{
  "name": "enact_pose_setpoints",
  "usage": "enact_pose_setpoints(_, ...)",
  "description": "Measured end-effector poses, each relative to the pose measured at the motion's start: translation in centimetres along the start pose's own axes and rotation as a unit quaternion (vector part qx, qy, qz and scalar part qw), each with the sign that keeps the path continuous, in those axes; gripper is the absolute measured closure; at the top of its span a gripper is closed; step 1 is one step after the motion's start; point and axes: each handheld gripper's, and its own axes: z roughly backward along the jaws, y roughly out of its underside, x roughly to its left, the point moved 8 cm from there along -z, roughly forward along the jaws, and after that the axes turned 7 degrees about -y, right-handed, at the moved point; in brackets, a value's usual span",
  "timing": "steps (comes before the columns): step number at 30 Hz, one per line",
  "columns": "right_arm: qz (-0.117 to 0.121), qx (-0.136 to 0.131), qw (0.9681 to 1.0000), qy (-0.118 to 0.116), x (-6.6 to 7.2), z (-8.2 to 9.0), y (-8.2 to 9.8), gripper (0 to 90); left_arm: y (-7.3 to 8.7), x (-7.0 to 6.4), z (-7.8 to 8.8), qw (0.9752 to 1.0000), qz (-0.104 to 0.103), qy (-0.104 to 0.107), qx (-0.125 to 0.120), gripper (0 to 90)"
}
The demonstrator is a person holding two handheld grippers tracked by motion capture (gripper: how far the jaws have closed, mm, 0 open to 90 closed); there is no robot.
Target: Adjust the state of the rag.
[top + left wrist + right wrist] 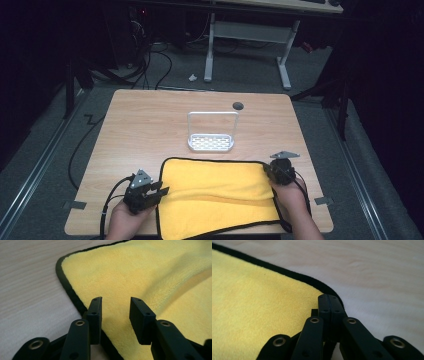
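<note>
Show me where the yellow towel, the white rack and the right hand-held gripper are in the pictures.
yellow towel (215, 192): high view, on its middle.
white rack (211, 143): high view, on its perforated base.
right hand-held gripper (329, 300): right gripper view, at the closed jaw tips by the towel's corner.

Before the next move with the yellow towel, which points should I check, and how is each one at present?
1. Right gripper shut at the towel corner: ok.
2. Cloth really pinched in it: cannot tell.
3. Left gripper open: ok.
4. Left gripper gripping the towel edge: not ok, it hangs over the cloth.
5. Towel flat: not ok, a fold runs across it.
6. Rack apart from the towel: ok.
</note>
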Motion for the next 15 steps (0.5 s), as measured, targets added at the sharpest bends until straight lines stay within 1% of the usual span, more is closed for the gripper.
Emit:
enact_pose_setpoints(1, -0.003, -0.001, 1.0000, 0.005, -0.5, -0.5, -0.6, 90.0, -0.2, 0.0, -0.2, 1.0000, 0.000, 0.001, -0.001, 63.0)
enact_pose_setpoints(2, -0.007, -0.002, 1.0000, 0.007, -0.9, -0.9, -1.2, 90.0, -0.3, 0.0, -0.6, 1.0000, -0.004, -0.002, -0.001, 62.9)
enact_pose_setpoints(4, -0.001, -0.005, 0.9999, 0.013, -1.5, -1.9, -2.3, 90.0, -0.2, 0.0, -1.1, 1.0000, -0.007, -0.004, 0.003, 62.8)
enact_pose_setpoints(5, 0.002, -0.004, 0.9998, 0.022, -1.8, -2.4, -2.9, 90.0, -0.2, 0.0, -1.3, 1.0000, -0.008, -0.003, 0.004, 62.6)
enact_pose_setpoints(7, 0.006, -0.007, 0.9995, 0.029, -2.2, -3.0, -3.6, 90.0, -0.1, 0.0, -1.5, 0.9999, -0.011, -0.007, 0.005, 62.3)
enact_pose_setpoints(9, 0.003, -0.010, 0.9995, 0.031, -2.4, -3.4, -4.1, 89.5, -0.1, 0.0, -1.6, 0.9999, -0.010, -0.007, 0.004, 62.1)
enact_pose_setpoints(10, 0.003, -0.011, 0.9994, 0.033, -2.5, -3.4, -4.2, 86.0, -0.1, 0.0, -1.6, 0.9999, -0.010, -0.006, 0.003, 61.9)
enact_pose_setpoints(11, 0.005, -0.012, 0.9991, 0.040, -2.5, -3.3, -4.3, 82.6, -0.2, 0.0, -1.6, 0.9999, -0.010, -0.006, 0.001, 61.9)
enact_pose_setpoints(12, 0.007, -0.016, 0.9987, 0.048, -2.5, -2.9, -4.3, 81.4, -0.2, 0.0, -1.6, 0.9999, -0.009, -0.006, -0.001, 61.8)
enact_pose_setpoints(13, 0.008, -0.028, 0.9986, 0.043, -2.1, -2.1, -4.2, 81.4, -0.3, 0.0, -1.6, 0.9999, -0.010, -0.005, -0.002, 61.8)
enact_pose_setpoints(14, 0.011, -0.033, 0.9985, 0.043, -1.7, -1.5, -4.0, 81.4, -0.5, 0.1, -1.8, 0.9998, -0.016, -0.009, -0.003, 61.8)
enact_pose_setpoints(15, 0.018, -0.041, 0.9982, 0.040, -1.0, -0.6, -3.5, 83.2, -0.7, 0.2, -1.9, 0.9998, -0.018, -0.012, -0.003, 61.8)
